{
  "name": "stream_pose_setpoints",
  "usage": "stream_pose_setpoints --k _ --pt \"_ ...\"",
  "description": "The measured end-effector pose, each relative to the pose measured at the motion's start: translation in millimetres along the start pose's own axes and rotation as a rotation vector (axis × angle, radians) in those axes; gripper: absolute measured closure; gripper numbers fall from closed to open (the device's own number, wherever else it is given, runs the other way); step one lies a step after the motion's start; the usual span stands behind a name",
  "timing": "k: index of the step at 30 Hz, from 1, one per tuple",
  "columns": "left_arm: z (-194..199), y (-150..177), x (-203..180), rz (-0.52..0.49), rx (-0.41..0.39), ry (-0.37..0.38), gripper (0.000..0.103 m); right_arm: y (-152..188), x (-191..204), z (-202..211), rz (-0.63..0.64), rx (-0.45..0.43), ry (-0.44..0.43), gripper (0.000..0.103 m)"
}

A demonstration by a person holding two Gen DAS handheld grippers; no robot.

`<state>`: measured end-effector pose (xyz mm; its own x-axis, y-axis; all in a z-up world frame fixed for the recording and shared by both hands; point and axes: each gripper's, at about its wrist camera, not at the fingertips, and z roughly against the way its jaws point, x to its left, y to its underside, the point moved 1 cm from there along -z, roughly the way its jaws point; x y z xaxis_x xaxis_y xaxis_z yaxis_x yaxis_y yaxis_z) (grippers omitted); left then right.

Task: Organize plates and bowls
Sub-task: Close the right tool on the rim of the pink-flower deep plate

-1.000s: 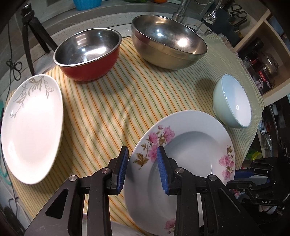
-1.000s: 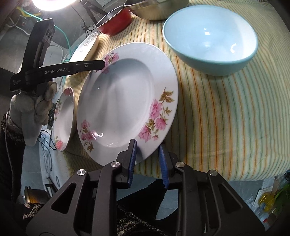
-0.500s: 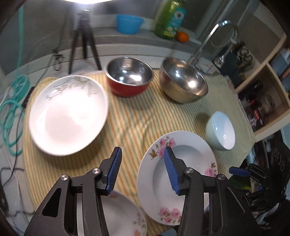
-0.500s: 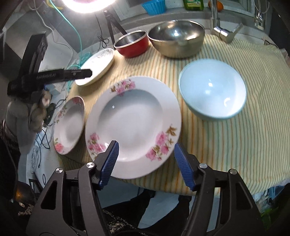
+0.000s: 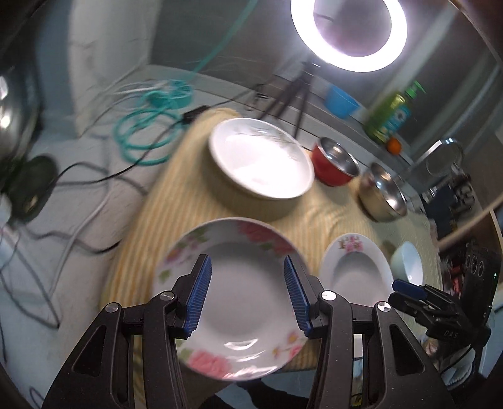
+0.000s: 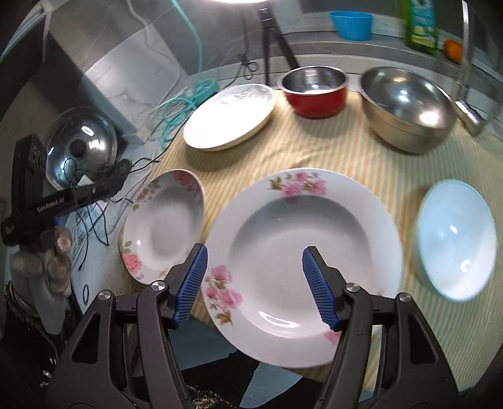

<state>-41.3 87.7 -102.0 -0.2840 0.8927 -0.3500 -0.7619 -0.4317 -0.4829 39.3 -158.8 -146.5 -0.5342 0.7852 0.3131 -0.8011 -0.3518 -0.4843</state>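
Note:
My left gripper (image 5: 246,295) is open and hangs above the small floral plate (image 5: 239,302) at the front left corner of the striped cloth. My right gripper (image 6: 254,286) is open above the near rim of the large floral plate (image 6: 301,220). The small floral plate (image 6: 163,223) lies left of the large one and overhangs the cloth edge. The large floral plate also shows in the left wrist view (image 5: 352,270). A white leaf-pattern plate (image 6: 229,116), a red steel bowl (image 6: 314,91), a big steel bowl (image 6: 405,107) and a pale blue bowl (image 6: 456,239) stand on the cloth.
The striped cloth (image 6: 339,151) covers the counter and the front edge is close under both grippers. A tripod (image 6: 273,44), teal cable coils (image 5: 147,129) and a steel lid (image 6: 81,144) are at the left. A soap bottle (image 6: 421,22) and a tap (image 6: 468,110) are at the back right.
Both grippers opened wide and pulled back and up from the large floral plate. The left gripper swung left over the small floral plate.

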Motion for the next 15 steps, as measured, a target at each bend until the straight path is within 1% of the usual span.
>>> stream_pose_setpoints --k 3,5,7,11,13,15 --pt "6 14 20 0.061 -0.013 -0.051 0.056 -8 14 -14 0.034 0.024 -0.03 0.048" --pt "7 24 34 0.1 -0.007 -0.057 0.056 -13 22 -25 0.053 0.04 -0.042 0.051" --pt "6 31 41 0.123 -0.004 -0.066 0.056 -18 29 -37 0.067 0.062 -0.06 0.058" --pt "4 39 55 0.163 0.003 -0.061 0.057 -25 41 -58 0.097 0.094 -0.07 0.062" --pt "2 41 59 0.18 0.008 -0.051 0.059 -28 46 -69 0.113 0.112 -0.067 0.067" --pt "-1 44 64 0.196 0.013 -0.044 0.059 -31 48 -78 0.122 0.129 -0.061 0.07"
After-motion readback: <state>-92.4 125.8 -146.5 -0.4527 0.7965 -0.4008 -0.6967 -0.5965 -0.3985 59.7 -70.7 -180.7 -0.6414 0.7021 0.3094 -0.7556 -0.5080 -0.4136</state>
